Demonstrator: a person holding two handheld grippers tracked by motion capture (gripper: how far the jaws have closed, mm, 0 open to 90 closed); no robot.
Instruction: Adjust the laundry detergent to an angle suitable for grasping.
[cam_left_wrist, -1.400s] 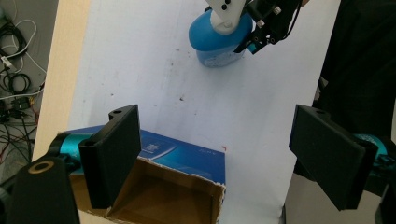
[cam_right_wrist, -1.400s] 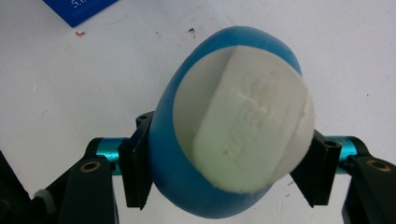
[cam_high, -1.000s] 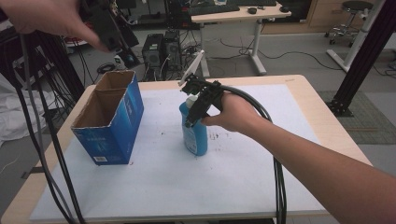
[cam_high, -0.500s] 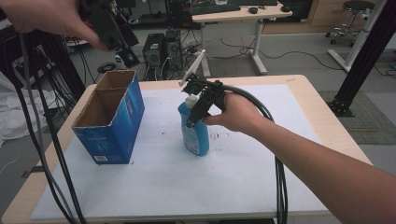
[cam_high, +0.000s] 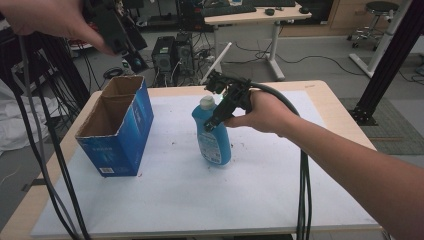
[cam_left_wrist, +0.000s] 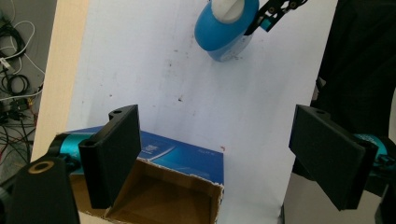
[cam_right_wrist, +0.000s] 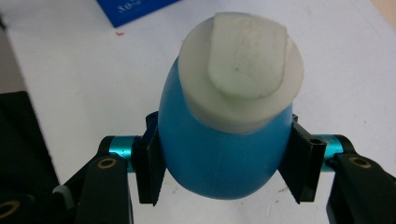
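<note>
A white-covered surface (cam_high: 165, 200) is carrying an open-topped blue cardboard box (cam_high: 117, 127) at its left side and, well apart to the right near the middle, a blue bottle (cam_high: 212, 132) with a white cap. The right hand-held gripper (cam_high: 212, 120) is clamping the bottle's upper body, its jaws having just been closing with the bottle between them, pads pressing both sides. The left hand-held gripper (cam_left_wrist: 215, 163) is hanging above the box, jaws standing wide and gripping nothing.

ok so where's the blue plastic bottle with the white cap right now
High view: the blue plastic bottle with the white cap stands mid-table, right of the open blue cardboard box, gripped by the right hand-held gripper.
</note>
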